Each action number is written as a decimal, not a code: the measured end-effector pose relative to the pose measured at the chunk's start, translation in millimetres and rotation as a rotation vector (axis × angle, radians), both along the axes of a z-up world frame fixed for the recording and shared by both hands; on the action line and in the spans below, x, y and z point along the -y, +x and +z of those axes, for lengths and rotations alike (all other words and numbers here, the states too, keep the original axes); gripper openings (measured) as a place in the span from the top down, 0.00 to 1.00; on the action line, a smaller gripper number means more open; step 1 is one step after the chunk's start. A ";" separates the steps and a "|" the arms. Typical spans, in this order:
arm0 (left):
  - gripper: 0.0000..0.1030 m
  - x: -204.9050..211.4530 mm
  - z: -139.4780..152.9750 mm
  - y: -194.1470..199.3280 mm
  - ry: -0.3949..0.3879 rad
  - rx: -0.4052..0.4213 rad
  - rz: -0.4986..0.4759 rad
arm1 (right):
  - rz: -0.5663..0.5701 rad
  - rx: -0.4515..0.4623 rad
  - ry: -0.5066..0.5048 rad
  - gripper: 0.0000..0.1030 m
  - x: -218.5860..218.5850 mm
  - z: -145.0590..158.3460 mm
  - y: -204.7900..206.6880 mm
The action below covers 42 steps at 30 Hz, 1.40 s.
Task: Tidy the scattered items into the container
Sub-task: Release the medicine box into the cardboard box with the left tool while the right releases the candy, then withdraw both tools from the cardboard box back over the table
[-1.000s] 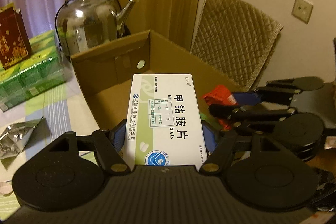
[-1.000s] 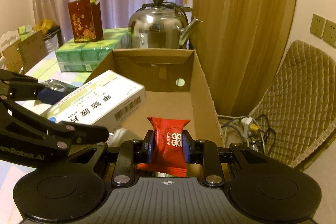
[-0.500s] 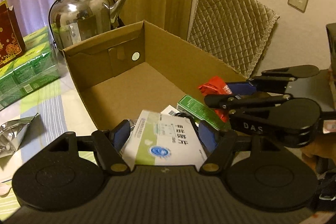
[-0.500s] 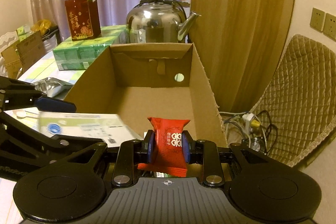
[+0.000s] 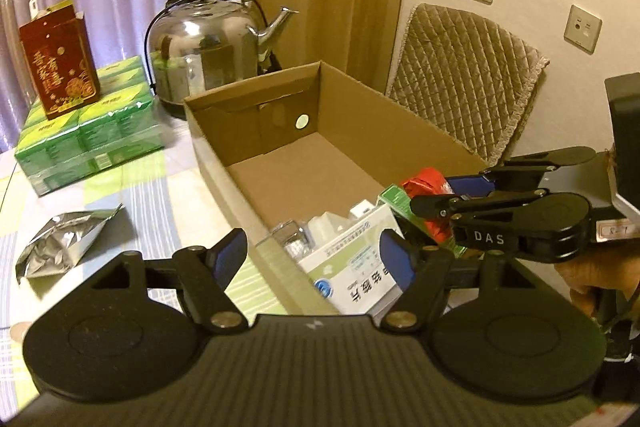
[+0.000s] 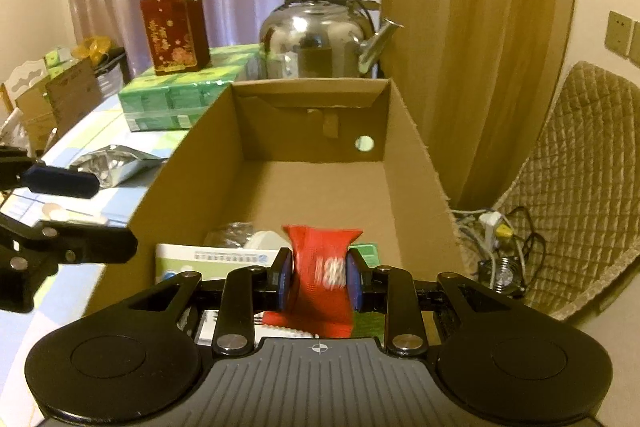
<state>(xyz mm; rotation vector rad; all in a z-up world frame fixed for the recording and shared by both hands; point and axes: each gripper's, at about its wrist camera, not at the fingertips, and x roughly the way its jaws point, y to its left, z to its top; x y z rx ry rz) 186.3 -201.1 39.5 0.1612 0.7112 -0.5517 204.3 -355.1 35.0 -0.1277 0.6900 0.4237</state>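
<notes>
- We see the left hand-held gripper (image 5: 314, 255) with its blue-padded fingers spread wide apart and nothing between them; it hangs over the near left rim of the cardboard box (image 5: 404, 115).
- Just past it, at 1 o'clock in the left wrist view, the white and green medicine box (image 5: 354, 269) lies inside the cardboard box at its near end, free of both fingers.
- Around the medicine box we make out a small heap of other items: something silvery at 11 o'clock of it and white bits at 12 o'clock, too small for us to name.
- The right hand-held gripper (image 6: 319, 277) is clamped on a red packet (image 6: 320, 267), pinched at its middle and held above the near end of the cardboard box.
- In the left wrist view that gripper reaches in from 3 o'clock, with a person's hand (image 5: 588, 269) behind it.
- Below the red packet a green box (image 6: 366, 251) shows inside the cardboard box at 1 o'clock.
- The far half of the cardboard box floor is bare, and a round hole pierces its far wall.
- On the bench (image 5: 160, 179), at 9 o'clock of the cardboard box, lies a crumpled silver foil bag (image 5: 66, 245).
- Beyond it, at 11 o'clock, a stack of green packs (image 5: 92, 135) carries a red carton (image 5: 60, 63).
- A steel kettle (image 5: 208, 43) stands behind the far wall of the cardboard box at 12 o'clock.
</notes>
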 end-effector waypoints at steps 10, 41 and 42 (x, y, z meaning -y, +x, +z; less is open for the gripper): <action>0.32 -20.5 -3.3 -10.2 -0.025 -0.014 0.040 | -0.007 0.029 0.014 0.52 -1.9 12.8 -13.8; 0.14 -125.6 -2.6 -69.2 -0.010 -0.034 0.203 | 0.136 0.090 0.009 0.11 -70.1 49.0 -84.5; 0.13 -128.8 -3.2 -70.1 -0.007 -0.035 0.209 | 0.145 0.091 0.009 0.10 -73.5 50.0 -85.8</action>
